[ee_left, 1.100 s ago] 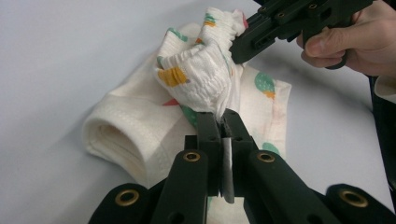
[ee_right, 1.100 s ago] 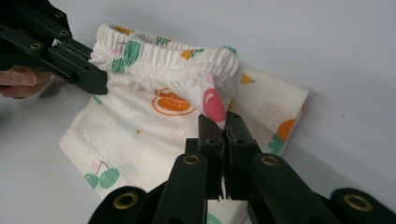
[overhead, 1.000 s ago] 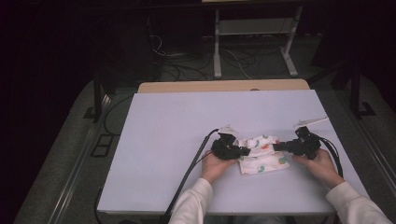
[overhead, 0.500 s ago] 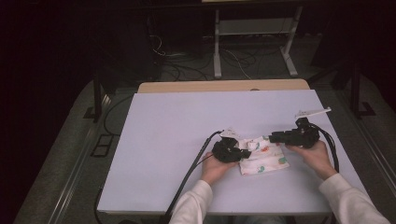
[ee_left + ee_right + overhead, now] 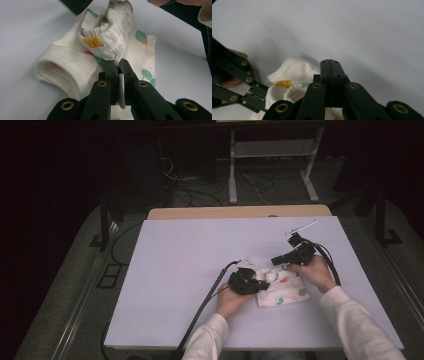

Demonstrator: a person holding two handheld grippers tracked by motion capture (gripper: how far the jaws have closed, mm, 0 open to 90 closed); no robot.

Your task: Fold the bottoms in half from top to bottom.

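High view: a person works at a pale counter [image 5: 190, 270]. A small white printed garment [image 5: 282, 290] lies at about five o'clock on it. The left tool [image 5: 261, 285] grips the garment's left edge, likely to anchor it. The right tool [image 5: 275, 261] sits at the garment's twelve o'clock, raised.

Left gripper view: the tool's jaws are clamped on the garment's gathered elastic hem [image 5: 107, 47], bunching the cloth upward.

Right gripper view: the jaws have just closed together; whether a bit of cloth [image 5: 294, 77] is caught cannot be told. No containers are present.
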